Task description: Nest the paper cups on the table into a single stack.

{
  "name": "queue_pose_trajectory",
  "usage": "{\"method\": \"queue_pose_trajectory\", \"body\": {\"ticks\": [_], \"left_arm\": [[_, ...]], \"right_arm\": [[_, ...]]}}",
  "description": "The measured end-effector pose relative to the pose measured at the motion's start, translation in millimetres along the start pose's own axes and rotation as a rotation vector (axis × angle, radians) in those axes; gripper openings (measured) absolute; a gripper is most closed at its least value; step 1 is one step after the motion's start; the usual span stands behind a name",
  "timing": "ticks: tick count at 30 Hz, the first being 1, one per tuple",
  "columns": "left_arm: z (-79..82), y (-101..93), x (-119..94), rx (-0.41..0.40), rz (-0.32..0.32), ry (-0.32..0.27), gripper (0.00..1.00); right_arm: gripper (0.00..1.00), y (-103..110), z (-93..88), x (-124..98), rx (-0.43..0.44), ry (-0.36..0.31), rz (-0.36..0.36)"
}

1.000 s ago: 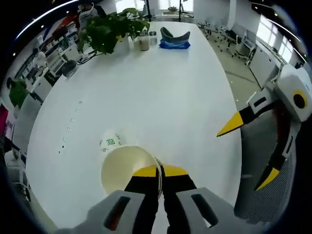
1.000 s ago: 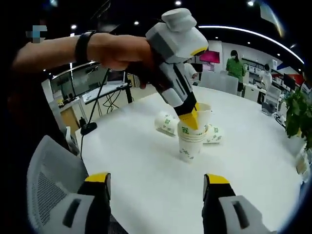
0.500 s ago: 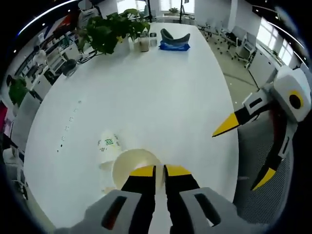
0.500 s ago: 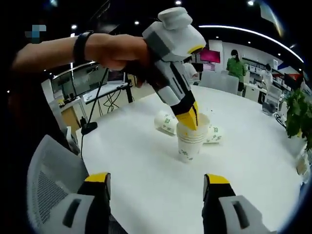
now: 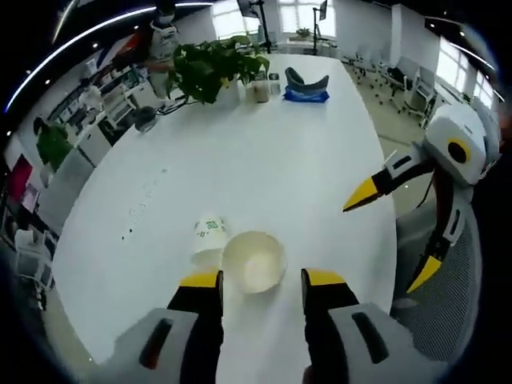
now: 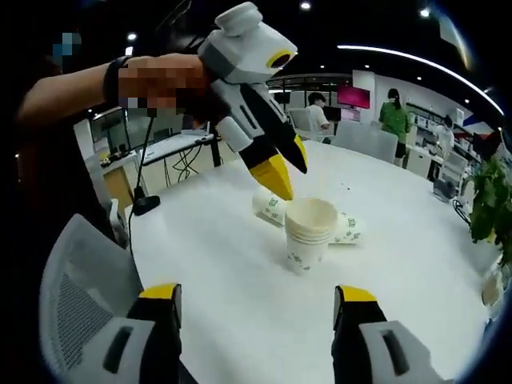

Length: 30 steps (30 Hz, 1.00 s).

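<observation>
Our left gripper (image 6: 282,174) has let go and lifted off the cup stack (image 6: 308,234), jaws now apart; the stack stands upright on the white table (image 6: 240,296) beside two tipped cups (image 6: 270,206). Our right gripper (image 6: 256,308) stays open, well apart.

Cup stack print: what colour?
White cups with a green printed logo on the cup stack; it shows best in the right gripper view.
</observation>
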<state>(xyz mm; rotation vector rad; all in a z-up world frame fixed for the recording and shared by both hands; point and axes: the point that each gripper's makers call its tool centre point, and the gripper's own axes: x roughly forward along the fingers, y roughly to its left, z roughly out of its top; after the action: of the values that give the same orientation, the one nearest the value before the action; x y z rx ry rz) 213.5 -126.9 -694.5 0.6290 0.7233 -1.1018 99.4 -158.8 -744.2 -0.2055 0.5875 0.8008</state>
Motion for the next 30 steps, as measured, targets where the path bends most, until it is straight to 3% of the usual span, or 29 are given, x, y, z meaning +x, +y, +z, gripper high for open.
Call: {"method": "queue_pose_trajectory", "body": {"ticks": [4,9,13,20,25,30], "left_arm": [[-14.2,3.5,-25.1,-0.082,0.055,-0.043,0.45],[-54.7,7.8,-40.2,-0.165,0.114,-0.034,0.59],[-82.0,4.2,-51.3,-0.271,0.135,-0.062,0.6],[-121.2,-8.5,-65.8,-0.375,0.177,-0.068,0.62],[-141.6,-17.4,-74.2,-0.453,0.204,-0.09,0.65],[-150.4,-26.2,-84.3,-0.504,0.236,-0.114,0.66]], "right_arm": [[0.78,0.6,6.8,3.3,-0.023,0.0,0.013],[0.78,4.7,12.2,13.4,-0.048,0.002,0.044],[0.78,10.2,14.8,18.7,-0.072,0.011,0.068],[0.77,20.9,30.3,26.7,-0.124,0.017,0.118],[0.77,27.2,56.0,31.1,-0.146,-0.008,0.159],[0.76,26.4,87.4,46.6,-0.243,-0.01,0.195]]}}
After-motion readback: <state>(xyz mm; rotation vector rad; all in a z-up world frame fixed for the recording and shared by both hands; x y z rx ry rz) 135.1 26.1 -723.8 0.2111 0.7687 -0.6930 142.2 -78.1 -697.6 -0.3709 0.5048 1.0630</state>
